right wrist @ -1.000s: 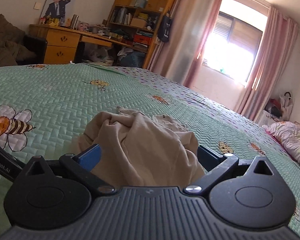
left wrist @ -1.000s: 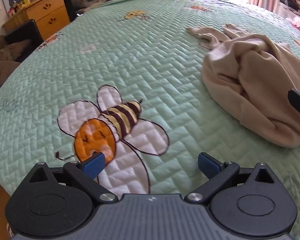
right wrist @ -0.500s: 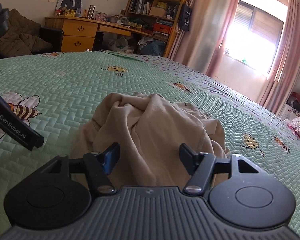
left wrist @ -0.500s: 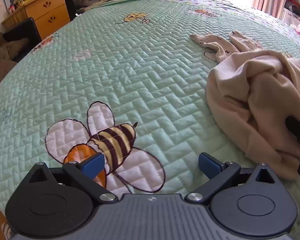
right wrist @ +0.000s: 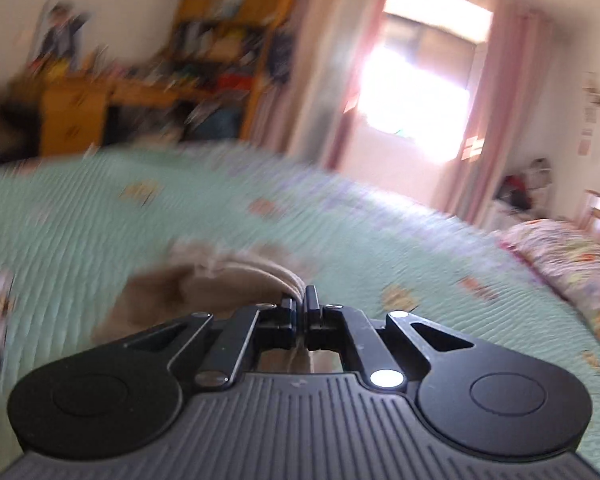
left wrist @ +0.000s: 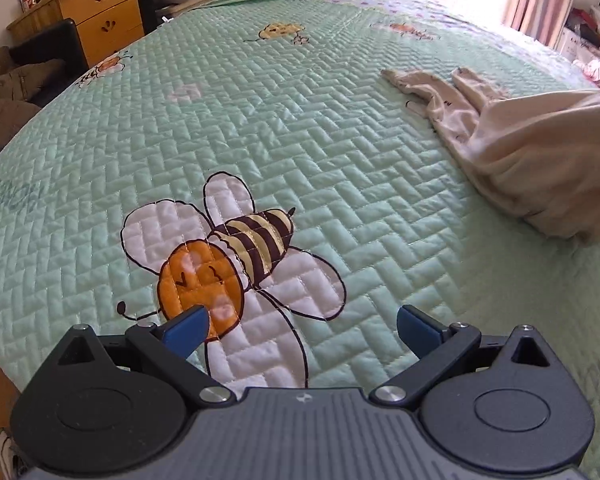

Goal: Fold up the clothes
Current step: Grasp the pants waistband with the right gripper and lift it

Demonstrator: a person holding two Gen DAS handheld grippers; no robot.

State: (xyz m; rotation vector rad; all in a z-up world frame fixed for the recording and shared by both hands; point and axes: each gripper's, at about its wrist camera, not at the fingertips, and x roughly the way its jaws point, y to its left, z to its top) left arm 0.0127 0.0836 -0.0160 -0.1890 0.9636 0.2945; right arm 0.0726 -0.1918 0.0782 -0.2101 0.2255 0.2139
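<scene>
A fold of the beige garment [right wrist: 236, 276] is pinched between the closed fingers of the right gripper [right wrist: 300, 300], which have just been closing on it, presumably so the heap can be lifted and shaken out. The rest lies on the green quilted bed [left wrist: 300, 120]. The left gripper [left wrist: 300, 326] is held over the bee motif [left wrist: 228, 256], fingers apart and empty, likely kept ready to take a second edge.
</scene>
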